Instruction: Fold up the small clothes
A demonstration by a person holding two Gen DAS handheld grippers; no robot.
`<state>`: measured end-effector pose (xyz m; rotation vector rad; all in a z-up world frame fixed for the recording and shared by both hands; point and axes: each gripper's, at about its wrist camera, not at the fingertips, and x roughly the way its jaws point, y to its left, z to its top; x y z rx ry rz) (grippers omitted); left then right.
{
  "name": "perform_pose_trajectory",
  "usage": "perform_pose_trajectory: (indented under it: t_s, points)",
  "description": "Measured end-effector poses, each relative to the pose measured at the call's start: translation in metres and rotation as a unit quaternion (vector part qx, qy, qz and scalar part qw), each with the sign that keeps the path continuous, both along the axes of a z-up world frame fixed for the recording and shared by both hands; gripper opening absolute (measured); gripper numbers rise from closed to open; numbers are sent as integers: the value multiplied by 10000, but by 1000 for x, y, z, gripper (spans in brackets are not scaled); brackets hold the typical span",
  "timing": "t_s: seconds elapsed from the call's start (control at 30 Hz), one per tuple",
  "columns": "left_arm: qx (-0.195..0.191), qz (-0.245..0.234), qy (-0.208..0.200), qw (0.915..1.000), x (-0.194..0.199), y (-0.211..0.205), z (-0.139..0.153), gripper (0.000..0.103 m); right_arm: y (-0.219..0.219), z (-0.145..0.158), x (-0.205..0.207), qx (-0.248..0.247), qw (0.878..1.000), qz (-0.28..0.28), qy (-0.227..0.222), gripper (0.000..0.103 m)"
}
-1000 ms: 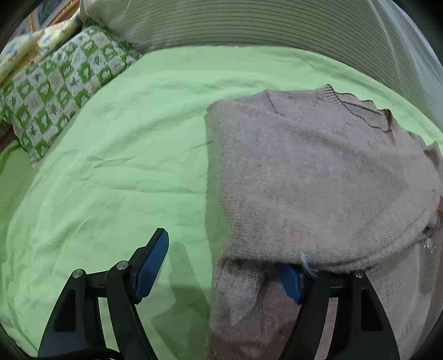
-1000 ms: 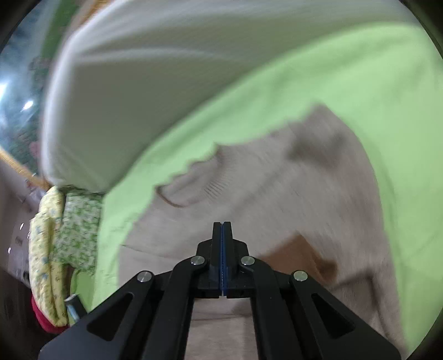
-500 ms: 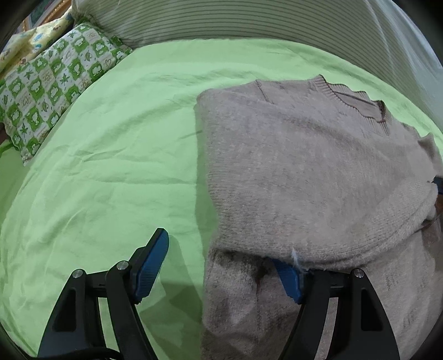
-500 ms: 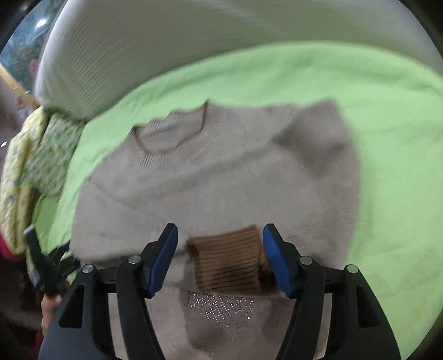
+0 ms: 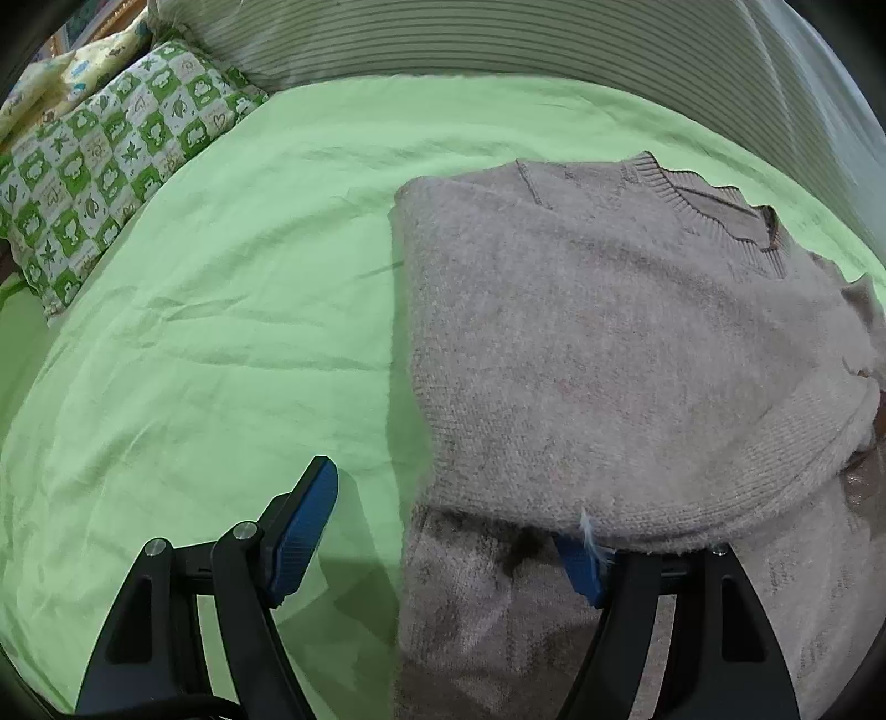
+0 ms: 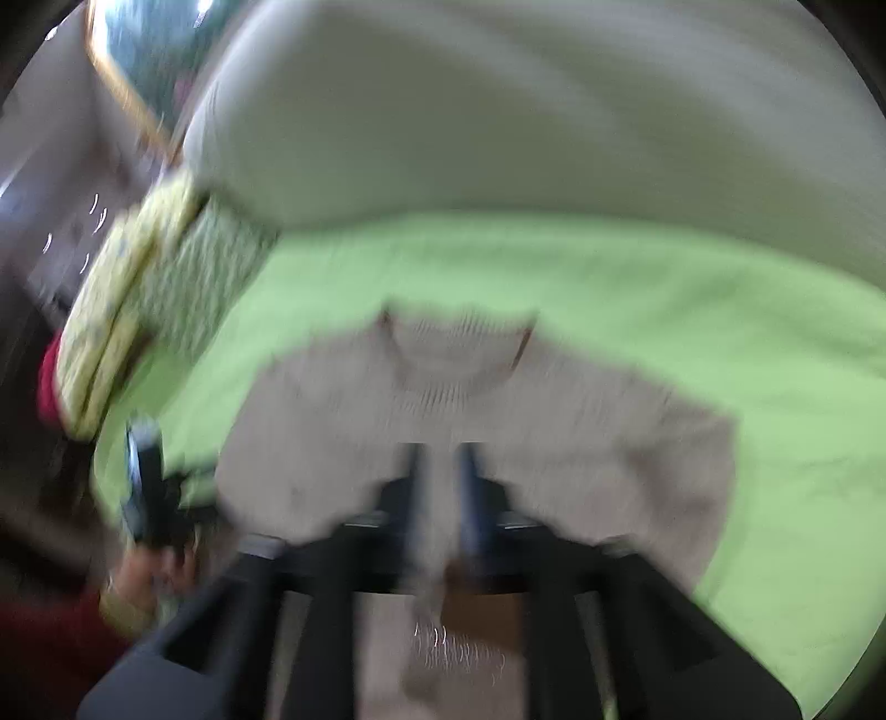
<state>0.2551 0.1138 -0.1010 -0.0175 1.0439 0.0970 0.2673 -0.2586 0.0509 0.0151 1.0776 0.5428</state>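
Observation:
A beige knitted sweater (image 5: pixel 609 343) lies partly folded on the green bed sheet (image 5: pixel 221 332), collar at the far side. My left gripper (image 5: pixel 448 543) is open at the sweater's near left edge; its right finger sits under the folded layer, its left finger over bare sheet. In the blurred right wrist view the sweater (image 6: pixel 443 421) lies ahead, collar far. My right gripper (image 6: pixel 443 498) has its blue pads (image 6: pixel 470 498) close together with beige knit between them; a brown cuff (image 6: pixel 476 603) shows just below.
A green-and-white patterned pillow (image 5: pixel 105 160) lies at the far left of the bed. A striped grey bolster (image 5: pixel 498 44) runs along the far edge. The left gripper and the hand holding it show at the left of the right wrist view (image 6: pixel 149 498).
The right gripper opened over the brown cuff, then narrowed on the sweater's knit while swinging fast. The left gripper stayed open at the sweater's edge and drew back slightly.

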Motion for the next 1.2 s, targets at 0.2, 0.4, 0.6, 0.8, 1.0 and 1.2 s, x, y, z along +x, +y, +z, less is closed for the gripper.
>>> perform_pose_trajectory:
  t_s: [0.2,0.4,0.6,0.8,1.0,1.2]
  points:
    - [8,-43,45,10000,0,-1,0,74,45,-24,-15,-1026,9760,1911,-210,51]
    - [73,-148,33,9999,1,-3,-1,75,92,-66,-25,-2541,9132,3184,-139,31]
    - [-38,-146,6,9999,3,-3,2,60,89,-37,-33,-3000,9106,2649,-1037,5]
    - [-137,-32,-69,9999,-1,-11,6,56,93,78,-80,-3871,8038,891,-4427,4]
    - [-53,0,-85,9999,-3,-14,3,58,39,-12,-91,-4041,8457,383,-3464,4]
    - [-763,368,-8,9964,-2,18,3,64,12,-71,-93,-3346,9114,-185,-2390,5]
